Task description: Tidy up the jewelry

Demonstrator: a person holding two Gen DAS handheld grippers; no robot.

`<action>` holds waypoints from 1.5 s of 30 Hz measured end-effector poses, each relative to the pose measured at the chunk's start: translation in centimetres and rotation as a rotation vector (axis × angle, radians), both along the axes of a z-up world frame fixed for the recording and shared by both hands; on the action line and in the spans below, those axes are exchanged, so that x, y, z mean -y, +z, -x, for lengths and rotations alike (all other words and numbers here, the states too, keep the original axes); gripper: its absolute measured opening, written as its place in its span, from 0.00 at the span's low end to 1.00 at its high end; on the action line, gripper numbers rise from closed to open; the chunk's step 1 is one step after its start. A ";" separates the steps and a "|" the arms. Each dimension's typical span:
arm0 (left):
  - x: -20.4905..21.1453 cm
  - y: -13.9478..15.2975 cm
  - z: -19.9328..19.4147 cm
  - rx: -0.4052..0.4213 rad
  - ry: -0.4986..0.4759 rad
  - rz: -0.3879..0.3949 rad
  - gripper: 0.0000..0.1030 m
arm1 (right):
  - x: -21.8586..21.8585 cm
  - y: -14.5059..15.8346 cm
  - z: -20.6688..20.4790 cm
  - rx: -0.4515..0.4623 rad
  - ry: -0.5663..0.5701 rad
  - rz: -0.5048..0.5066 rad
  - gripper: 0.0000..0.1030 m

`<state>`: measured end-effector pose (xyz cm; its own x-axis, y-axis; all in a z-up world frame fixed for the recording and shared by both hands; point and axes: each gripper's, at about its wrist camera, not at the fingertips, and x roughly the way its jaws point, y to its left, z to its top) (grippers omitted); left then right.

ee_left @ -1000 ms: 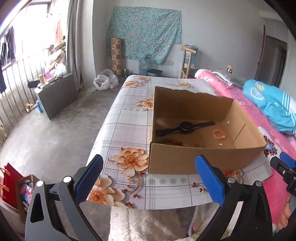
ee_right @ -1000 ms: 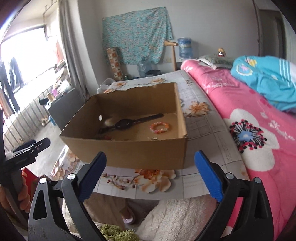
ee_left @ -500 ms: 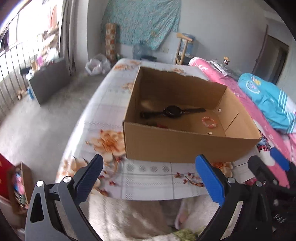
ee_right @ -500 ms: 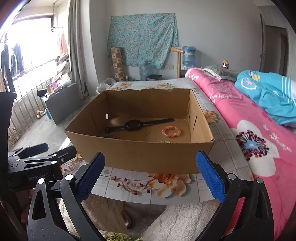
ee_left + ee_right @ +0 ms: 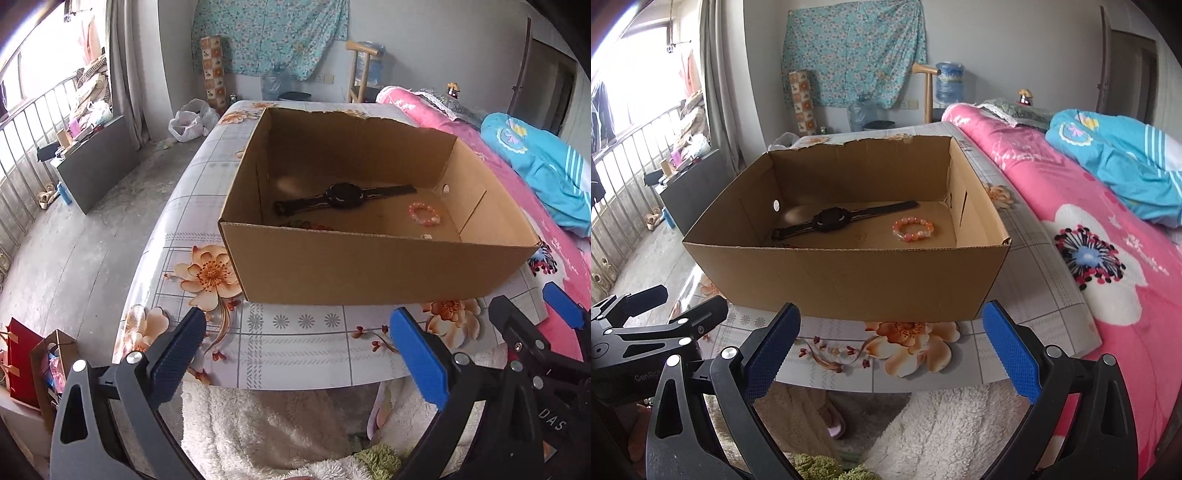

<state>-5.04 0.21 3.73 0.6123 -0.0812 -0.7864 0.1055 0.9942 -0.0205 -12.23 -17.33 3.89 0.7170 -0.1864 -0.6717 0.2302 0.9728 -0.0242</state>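
Note:
An open cardboard box (image 5: 369,269) (image 5: 849,280) stands on the floral table. On its floor lie a black wristwatch (image 5: 343,195) (image 5: 831,219), a pink-orange bead bracelet (image 5: 424,214) (image 5: 913,229), a dark beaded piece (image 5: 308,224) by the near wall and a small pale item (image 5: 426,236). My left gripper (image 5: 295,345) hangs open in front of the box's near wall, nothing between its fingers. My right gripper (image 5: 892,345) is open too, just short of the box, and its blue tip (image 5: 563,304) shows at the right of the left wrist view.
The table (image 5: 295,347) has a flower-print cloth and ends just below the grippers. A pink bed (image 5: 1108,240) with a blue quilt (image 5: 1115,151) flanks its right side. Fluffy white fabric (image 5: 258,424) lies below. Bags (image 5: 33,369) stand on the floor at left.
Both grippers have come closer to the box and risen slightly, so more of its floor shows. The left one has swung right toward the box. Both stay open.

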 end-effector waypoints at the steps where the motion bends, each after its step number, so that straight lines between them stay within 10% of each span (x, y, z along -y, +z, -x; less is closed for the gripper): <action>1: 0.1 -0.1 -0.1 -0.001 -0.001 -0.006 0.95 | 0.1 -0.1 -0.1 -0.002 0.000 -0.001 0.92; 45: 0.8 -1.3 -1.0 -0.058 -0.006 -0.032 0.95 | 1.4 -1.1 -0.8 -0.057 -0.024 -0.055 0.92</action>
<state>-4.01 -0.58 2.40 0.5655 -0.0590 -0.8226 0.1111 0.9938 0.0051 -11.39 -18.77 2.75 0.6731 -0.1649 -0.7210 0.2534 0.9672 0.0154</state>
